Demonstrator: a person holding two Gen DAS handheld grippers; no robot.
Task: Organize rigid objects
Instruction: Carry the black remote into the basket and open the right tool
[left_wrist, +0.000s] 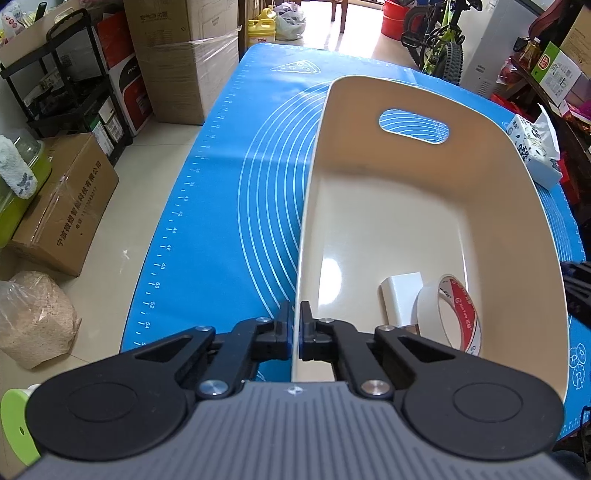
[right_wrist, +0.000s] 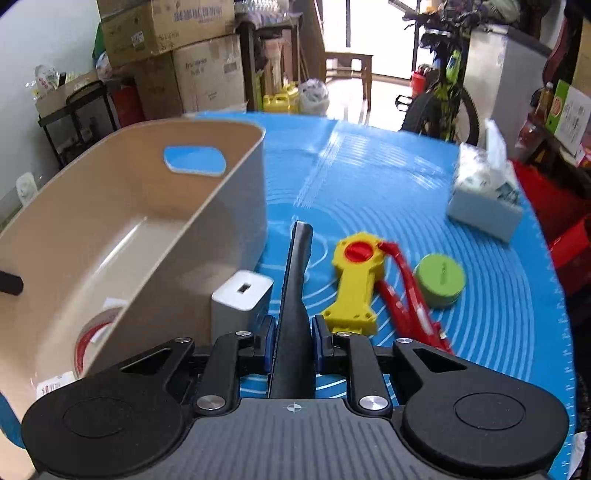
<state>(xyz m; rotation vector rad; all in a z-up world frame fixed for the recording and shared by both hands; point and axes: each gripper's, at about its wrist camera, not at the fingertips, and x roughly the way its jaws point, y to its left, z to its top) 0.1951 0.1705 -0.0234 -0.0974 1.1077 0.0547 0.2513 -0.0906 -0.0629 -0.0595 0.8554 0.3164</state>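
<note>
Setting: cluttered home storage room. Stacked cardboard boxes (left_wrist: 184, 48) along wall, black utility cart (left_wrist: 70, 74), yellow detergent jugs (left_wrist: 262, 29) on tile floor, bicycle (left_wrist: 439, 40) parked indoors, tissue box (right_wrist: 484, 192) on tabletop with blue baking mat (left_wrist: 229, 184).

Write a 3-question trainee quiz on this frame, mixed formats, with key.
1. True or false: the left gripper is clamped on the wall of the beige bin.
2. Multiple choice: what sits between the right gripper pads? A) yellow tool B) black tapered nozzle C) green lid
3. Short answer: name the two items already in the bin.

Key
1. True; its pads pinch the near wall.
2. B; the black tapered nozzle is gripped, while the yellow tool and green lid lie on the blue mat.
3. The tape roll and a white block.
</note>
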